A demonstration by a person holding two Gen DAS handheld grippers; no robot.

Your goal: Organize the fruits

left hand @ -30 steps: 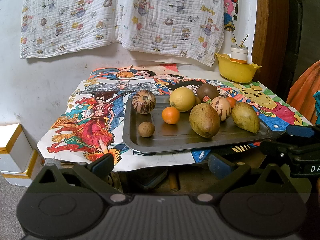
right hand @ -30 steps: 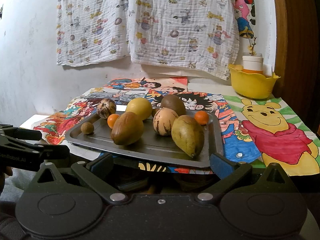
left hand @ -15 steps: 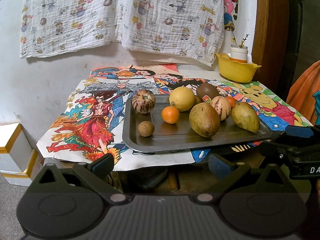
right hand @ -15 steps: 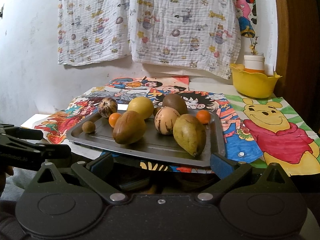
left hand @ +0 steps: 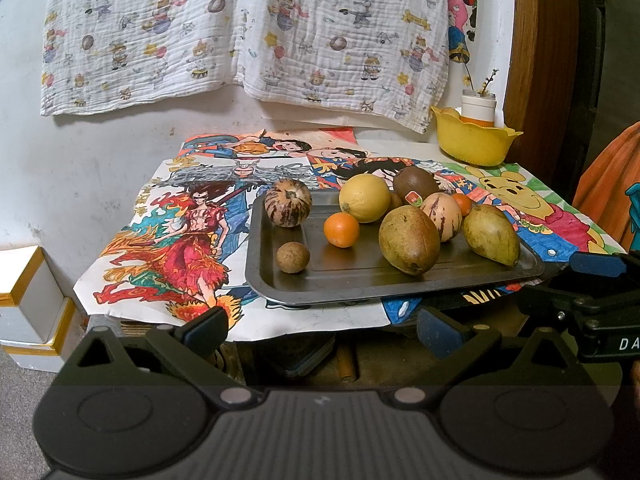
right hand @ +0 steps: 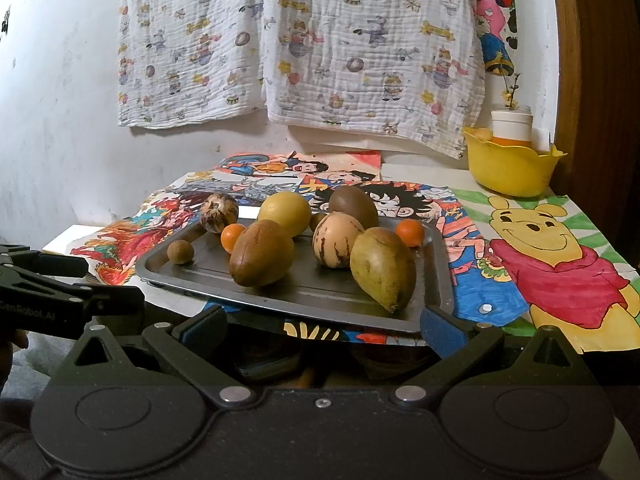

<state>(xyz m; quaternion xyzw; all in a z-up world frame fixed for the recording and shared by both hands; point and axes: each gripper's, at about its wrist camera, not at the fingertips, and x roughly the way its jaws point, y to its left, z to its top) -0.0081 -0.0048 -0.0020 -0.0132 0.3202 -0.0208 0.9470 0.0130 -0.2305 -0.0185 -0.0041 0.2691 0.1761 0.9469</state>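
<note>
A grey metal tray [left hand: 272,280] [right hand: 434,276] holds several fruits: a striped melon [left hand: 288,202], a yellow lemon [left hand: 364,197] [right hand: 285,213], an orange [left hand: 341,229], a small brown fruit [left hand: 293,257] [right hand: 180,251], two greenish-brown mangoes [left hand: 409,240] [left hand: 490,234], a brown kiwi-like fruit [right hand: 353,205], a striped pale fruit [right hand: 337,239] and a small orange [right hand: 409,233]. My left gripper [left hand: 322,324] is open and empty, in front of the tray's near edge. My right gripper [right hand: 322,322] is open and empty at the tray's front edge.
A yellow bowl [left hand: 472,142] [right hand: 510,170] with a white jar stands at the table's back right. Cartoon posters [left hand: 180,248] cover the table. White boxes [left hand: 28,304] stand on the floor to the left. A patterned cloth [right hand: 300,48] hangs on the wall.
Both grippers have edged slightly closer to the tray. The fruits have not moved.
</note>
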